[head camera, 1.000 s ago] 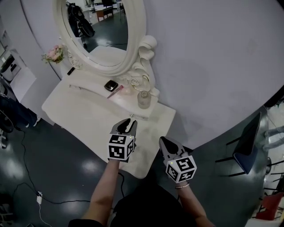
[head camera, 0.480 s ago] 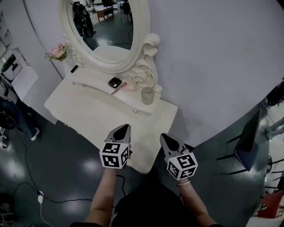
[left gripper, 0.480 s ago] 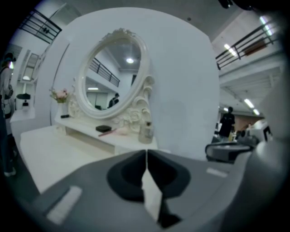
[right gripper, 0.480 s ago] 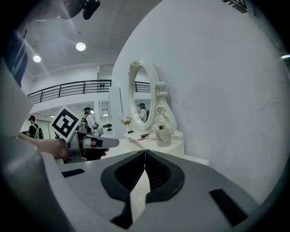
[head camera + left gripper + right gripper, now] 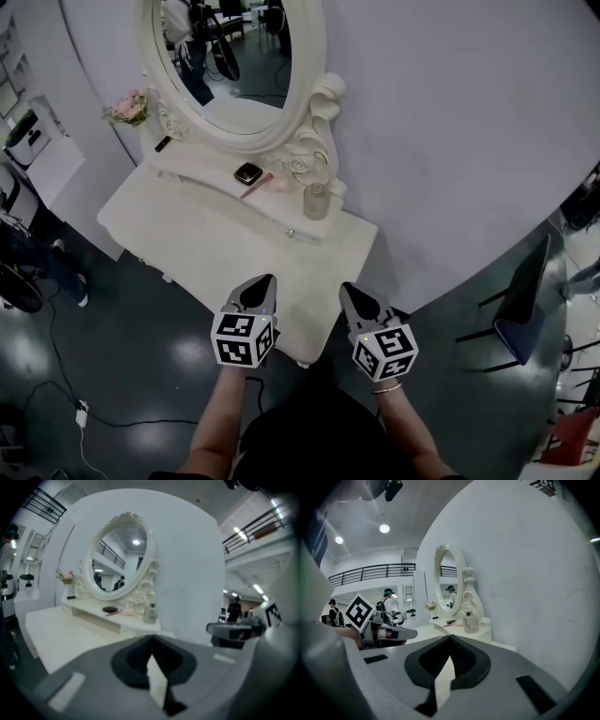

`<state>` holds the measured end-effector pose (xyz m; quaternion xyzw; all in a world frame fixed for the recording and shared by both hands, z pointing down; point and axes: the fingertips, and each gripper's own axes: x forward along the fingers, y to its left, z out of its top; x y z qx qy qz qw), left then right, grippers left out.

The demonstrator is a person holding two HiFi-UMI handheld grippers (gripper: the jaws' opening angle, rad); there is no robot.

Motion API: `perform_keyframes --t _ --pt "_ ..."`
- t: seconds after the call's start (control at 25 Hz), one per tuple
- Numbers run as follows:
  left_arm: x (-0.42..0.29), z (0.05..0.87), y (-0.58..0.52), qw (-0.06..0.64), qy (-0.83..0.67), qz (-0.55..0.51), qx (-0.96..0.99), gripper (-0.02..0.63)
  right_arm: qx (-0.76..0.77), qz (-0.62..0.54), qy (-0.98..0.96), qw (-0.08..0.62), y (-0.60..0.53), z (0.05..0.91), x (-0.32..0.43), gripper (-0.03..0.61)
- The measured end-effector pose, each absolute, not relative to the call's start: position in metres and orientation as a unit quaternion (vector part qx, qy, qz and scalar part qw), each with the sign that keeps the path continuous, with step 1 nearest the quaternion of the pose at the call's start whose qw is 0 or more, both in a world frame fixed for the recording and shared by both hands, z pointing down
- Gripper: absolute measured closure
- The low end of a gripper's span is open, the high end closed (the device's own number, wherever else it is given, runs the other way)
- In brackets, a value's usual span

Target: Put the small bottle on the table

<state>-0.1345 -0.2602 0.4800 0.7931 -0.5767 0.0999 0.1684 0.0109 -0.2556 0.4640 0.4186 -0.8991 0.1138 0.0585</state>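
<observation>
The small clear glass bottle (image 5: 316, 201) stands upright on the raised shelf of the white dressing table (image 5: 216, 244), at the foot of the oval mirror (image 5: 239, 56). It also shows far ahead as the bottle (image 5: 151, 613) in the left gripper view and the bottle (image 5: 469, 619) in the right gripper view. My left gripper (image 5: 259, 283) hovers over the table's near edge, shut and empty. My right gripper (image 5: 350, 291) is beside it, also shut with nothing in it. Both are well short of the bottle. The left gripper (image 5: 151, 640) and right gripper (image 5: 450, 637) have their jaws pressed together.
A black compact (image 5: 247, 172) and a pink stick (image 5: 258, 185) lie on the shelf left of the bottle. A pink flower bunch (image 5: 129, 108) sits at the mirror's left. A dark chair (image 5: 525, 300) stands at the right. A cable (image 5: 56, 375) runs over the floor.
The left gripper's jaws have gone from open to shut with nothing in them, and it has drawn back toward the table's near edge. The right gripper has barely moved.
</observation>
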Motion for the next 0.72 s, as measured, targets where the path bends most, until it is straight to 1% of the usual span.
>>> perform_keyframes --t 0.72 --pt "-0.123 0.481 -0.26 0.167 -0.572 0.106 0.796 0.603 0.417 0.115 -0.899 0.06 -0.256 0.465 0.015 0.574"
